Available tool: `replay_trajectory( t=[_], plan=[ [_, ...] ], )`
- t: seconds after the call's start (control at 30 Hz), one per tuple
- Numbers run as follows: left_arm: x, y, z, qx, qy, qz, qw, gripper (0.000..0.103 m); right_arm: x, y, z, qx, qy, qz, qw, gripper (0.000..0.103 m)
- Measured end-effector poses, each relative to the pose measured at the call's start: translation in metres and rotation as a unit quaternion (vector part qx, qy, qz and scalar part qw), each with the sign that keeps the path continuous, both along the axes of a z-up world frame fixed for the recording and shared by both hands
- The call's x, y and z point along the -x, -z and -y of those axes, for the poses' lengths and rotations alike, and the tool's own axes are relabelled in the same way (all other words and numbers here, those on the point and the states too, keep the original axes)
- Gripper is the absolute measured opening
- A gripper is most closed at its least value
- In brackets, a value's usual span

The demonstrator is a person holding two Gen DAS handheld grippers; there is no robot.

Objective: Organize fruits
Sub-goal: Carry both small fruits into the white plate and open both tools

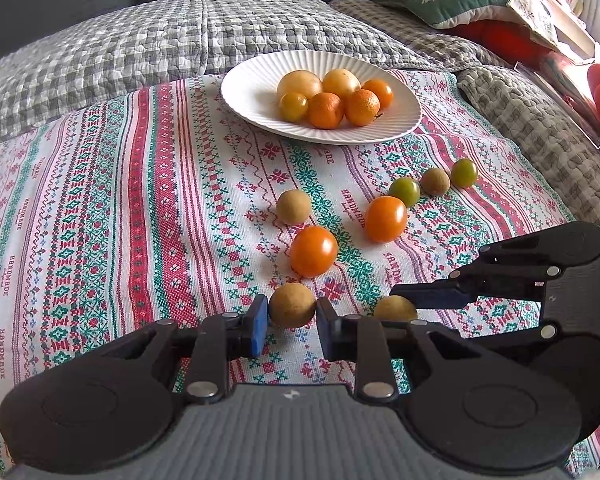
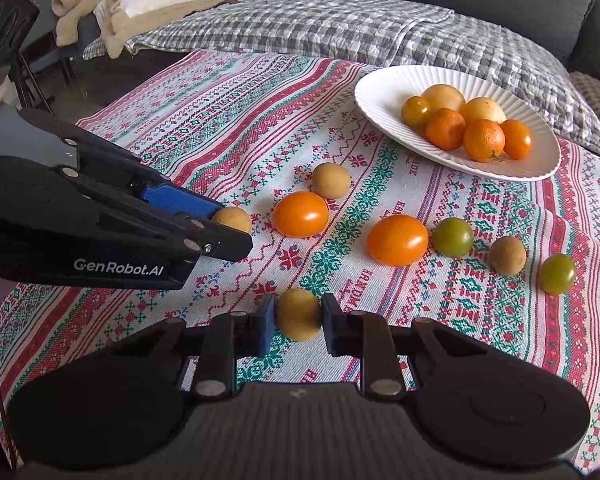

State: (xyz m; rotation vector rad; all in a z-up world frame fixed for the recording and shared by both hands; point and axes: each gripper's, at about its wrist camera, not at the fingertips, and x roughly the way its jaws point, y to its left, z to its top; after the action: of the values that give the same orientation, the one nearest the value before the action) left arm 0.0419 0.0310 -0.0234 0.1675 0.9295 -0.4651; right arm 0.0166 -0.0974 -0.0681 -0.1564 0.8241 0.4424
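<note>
Both grippers clenched, left gripper [image 1: 292, 318] on one tan fruit [image 1: 292, 305], right gripper [image 2: 299, 320] on another tan fruit [image 2: 299, 314]. Lift straight, gentle squeeze, carry toward plate [image 1: 252, 92] at upper middle.

cloth [image 1: 100, 220]: woven, matt, patterned | plate [image 1: 248, 92]: white, ribbed, smooth | orange tomatoes [image 1: 313, 251]: glossy | tan fruits [image 1: 293, 207]: dull, rough | quilt [image 1: 140, 40]: puckered fabric | tongs [image 1: 292, 322]: matt black plastic

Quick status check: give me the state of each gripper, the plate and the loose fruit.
left gripper: shut on a tan fruit
right gripper: shut on another tan fruit
white plate: on the cloth, holding six fruits
orange tomatoes: two, loose on the cloth
green tomatoes: two, loose
</note>
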Motion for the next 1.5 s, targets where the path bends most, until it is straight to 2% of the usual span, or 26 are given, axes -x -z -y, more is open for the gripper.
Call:
replay_trajectory(
  t=[0.33, 0.7, 0.93, 1.07, 1.27, 1.5],
  plan=[
    [-0.001, -0.005, -0.003, 0.016, -0.006, 0.001, 0.9998, 0.009, -0.005, -0.013, 0.031, -0.059, 0.053, -0.007, 0.997, 0.022],
    [-0.010, -0.021, 0.009, 0.061, -0.025, 0.013, 0.9977, 0.009, -0.014, -0.033, 0.084, -0.178, 0.142, 0.004, 0.974, 0.022],
    [-0.027, -0.027, 0.023, 0.074, -0.038, 0.029, 0.9961, 0.009, -0.028, -0.037, 0.090, -0.190, 0.169, 0.023, 0.967, 0.022],
    [-0.037, -0.030, 0.037, 0.051, -0.041, 0.049, 0.9966, 0.009, -0.039, -0.038, 0.093, -0.197, 0.179, 0.034, 0.963, 0.022],
    [-0.061, -0.029, 0.060, 0.053, -0.025, 0.068, 0.9960, 0.009, -0.056, -0.038, 0.109, -0.210, 0.217, 0.055, 0.952, 0.022],
    [-0.087, -0.013, 0.079, 0.065, -0.023, 0.055, 0.9961, 0.009, -0.074, -0.036, 0.114, -0.196, 0.238, 0.077, 0.948, 0.022]
  ],
)
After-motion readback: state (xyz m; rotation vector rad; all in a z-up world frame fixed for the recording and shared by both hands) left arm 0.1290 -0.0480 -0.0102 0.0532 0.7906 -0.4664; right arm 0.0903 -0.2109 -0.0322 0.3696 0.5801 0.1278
